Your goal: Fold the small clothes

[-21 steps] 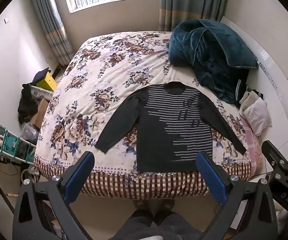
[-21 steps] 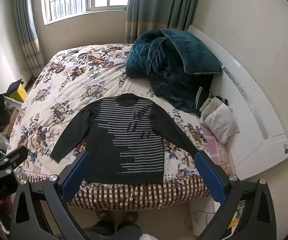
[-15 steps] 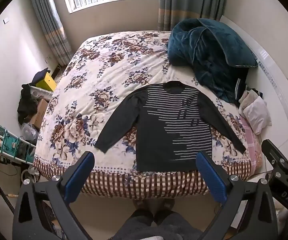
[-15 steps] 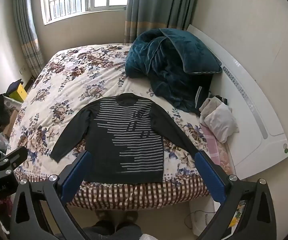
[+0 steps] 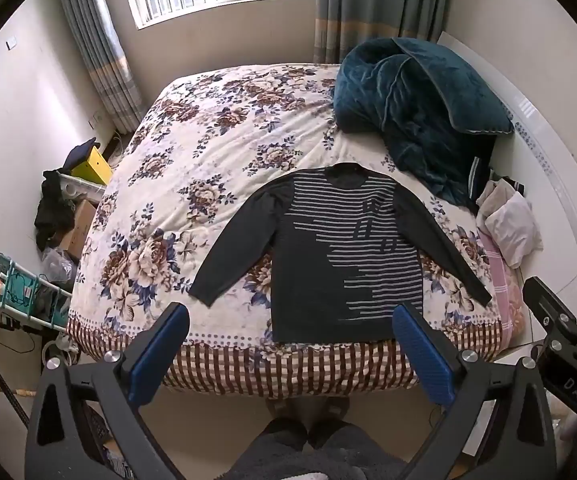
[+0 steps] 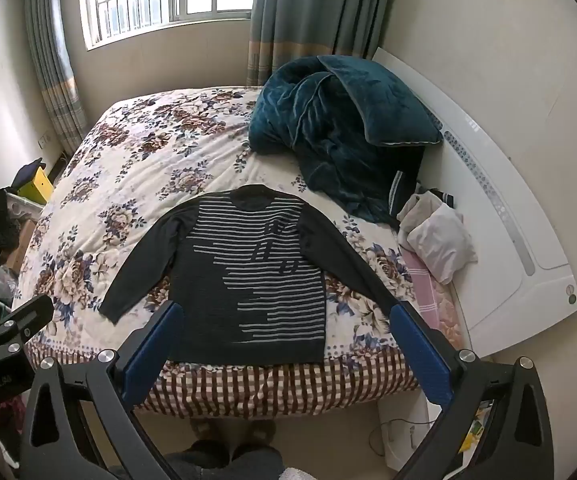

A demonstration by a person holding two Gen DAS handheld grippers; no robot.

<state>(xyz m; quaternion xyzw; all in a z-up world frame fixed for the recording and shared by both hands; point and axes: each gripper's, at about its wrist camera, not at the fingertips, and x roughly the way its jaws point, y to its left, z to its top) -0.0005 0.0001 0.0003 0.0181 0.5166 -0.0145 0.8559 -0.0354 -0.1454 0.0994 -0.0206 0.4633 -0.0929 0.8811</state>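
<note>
Both pairs of jaws stand spread as wide as they go, with nothing between the blue pads. From the left gripper (image 5: 290,332), the dark striped sweater (image 5: 328,264) lies ahead of and below the jaws, well apart from them, spread flat and front up on the floral bedspread (image 5: 208,152). Its hem runs along the near edge of the bed, framed in the gap between the two pads, with its neck pointing away and both sleeves angled outward. The right gripper (image 6: 286,330) looks down on the same sweater (image 6: 248,280); here the hem again sits between the pads, and the cuff of the sleeve on the picture's right disappears behind the right-hand pad. Beyond the sweater's neck and to the right of the jaws, a crumpled teal blanket (image 6: 336,132) is heaped against the white headboard (image 6: 508,216), with a pale bundle of cloth (image 6: 436,236) beside it. Below the jaws, the person's slippered feet (image 5: 308,408) stand at the side of the bed.
</note>
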